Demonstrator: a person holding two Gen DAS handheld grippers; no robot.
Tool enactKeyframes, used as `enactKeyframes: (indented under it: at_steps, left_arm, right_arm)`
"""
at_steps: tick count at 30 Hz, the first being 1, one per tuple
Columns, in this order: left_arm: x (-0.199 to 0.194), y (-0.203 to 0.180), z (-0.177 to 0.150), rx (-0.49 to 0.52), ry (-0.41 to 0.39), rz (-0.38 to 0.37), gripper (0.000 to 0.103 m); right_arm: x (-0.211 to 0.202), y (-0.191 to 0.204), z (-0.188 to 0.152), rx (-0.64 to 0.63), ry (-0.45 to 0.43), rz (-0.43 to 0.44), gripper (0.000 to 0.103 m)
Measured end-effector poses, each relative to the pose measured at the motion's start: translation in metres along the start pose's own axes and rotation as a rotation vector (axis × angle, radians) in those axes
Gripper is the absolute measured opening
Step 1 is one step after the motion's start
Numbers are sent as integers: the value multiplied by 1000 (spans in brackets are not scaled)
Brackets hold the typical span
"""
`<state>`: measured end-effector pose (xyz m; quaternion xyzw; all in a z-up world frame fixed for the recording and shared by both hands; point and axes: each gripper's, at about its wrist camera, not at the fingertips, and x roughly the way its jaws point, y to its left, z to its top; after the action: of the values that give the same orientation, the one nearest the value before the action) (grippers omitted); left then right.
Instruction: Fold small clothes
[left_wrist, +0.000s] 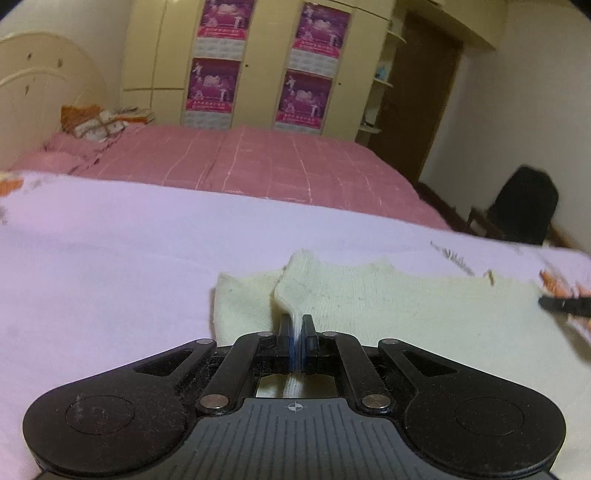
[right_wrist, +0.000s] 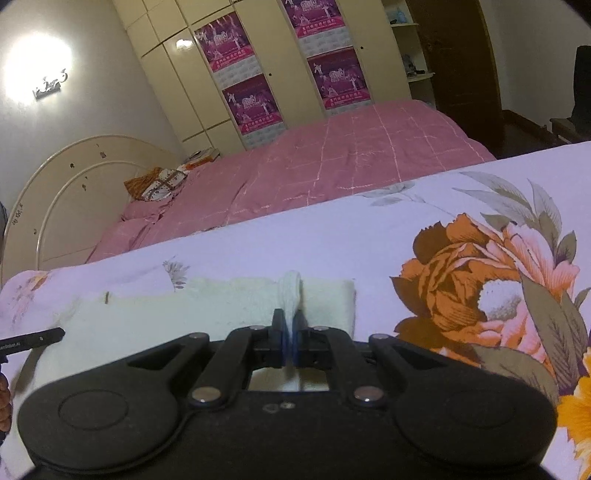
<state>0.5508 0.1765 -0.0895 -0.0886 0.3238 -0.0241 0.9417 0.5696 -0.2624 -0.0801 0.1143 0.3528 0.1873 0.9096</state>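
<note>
A small cream knit garment (left_wrist: 388, 299) lies flat on a lilac flowered sheet (left_wrist: 110, 258). My left gripper (left_wrist: 296, 325) is shut on a pinched fold of the garment near its left end. In the right wrist view the same garment (right_wrist: 184, 314) lies on the sheet (right_wrist: 332, 240), and my right gripper (right_wrist: 289, 321) is shut on a pinched fold near its right end. The tip of the right gripper shows at the right edge of the left wrist view (left_wrist: 561, 304). The tip of the left gripper shows at the left edge of the right wrist view (right_wrist: 33, 339).
Behind the sheet is a bed with a pink checked cover (left_wrist: 258, 162) and a cream headboard (right_wrist: 74, 192). A cream wardrobe with purple posters (left_wrist: 258, 62) stands behind it. A black chair (left_wrist: 524, 206) and a dark door (left_wrist: 417, 99) are at the right.
</note>
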Motion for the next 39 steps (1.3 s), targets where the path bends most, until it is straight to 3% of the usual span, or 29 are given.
enactKeyframes:
  at_steps: [1,2,3,4,5,8,13,16,20,23,24,25,26,29,31,34,35,36,38,39]
  left_arm:
    - [-1,0,2,-7,4,1,6]
    - [-6,1,5,-24,5,3,17]
    - [-15,3,5,-35,-6,13,45]
    - [-29,5,3,-31,-39,19,60]
    - [-46,6,-2,-18,-87,16,71]
    - [-80,15,-25,-44,-58,-40,70]
    - [-113,20,-81,-146,65,-111,50]
    - [-122,19,-95,-167,65,-96,48]
    - [-129,18,-103,-211,74,-96,48]
    - [-126,9,-106,-141,116,-63,23]
    - [-124,5,-104,-117,126,-66,5]
    - [-122,2,-100,-121,137,-79,5]
    - [-126,-1,-96,-106,134,-73,5]
    - [-144,-5,-90,-61,107,-64,5]
    - [-141,-3,-95,-43,139,-46,5]
    - [-139,-4,-103,8,163,-33,6]
    - [-144,-1,-100,0,156,-24,15]
    - [-152,3,-98,-6,130,5,44]
    - [-170,8,-93,-11,25,100,84]
    - [-174,9,-86,-7,-26,93,84]
  right_arm:
    - [0,1,-2,0,7,0,5]
    - [0,0,-2,8,14,11,8]
    - [-4,0,-1,23,21,27,18]
    - [-8,3,1,32,21,41,31]
    - [-20,5,0,28,2,46,34]
    - [-63,-2,-16,43,-15,85,29]
    - [-123,-25,-68,157,44,149,26]
    - [-142,-28,-91,238,75,185,31]
    - [-150,-10,-108,240,107,199,31]
    - [-148,1,-111,215,128,203,26]
    - [-147,5,-113,194,138,193,20]
    - [-144,8,-113,171,150,172,6]
    - [-142,11,-112,142,152,147,4]
    - [-154,20,-108,73,115,123,3]
    - [-167,22,-106,47,96,103,3]
    - [-150,15,-117,20,174,23,3]
    - [-146,13,-119,22,174,23,3]
    - [-147,14,-116,34,167,23,6]
    - [-163,15,-109,34,82,-11,25]
    - [-171,14,-105,24,36,-26,38]
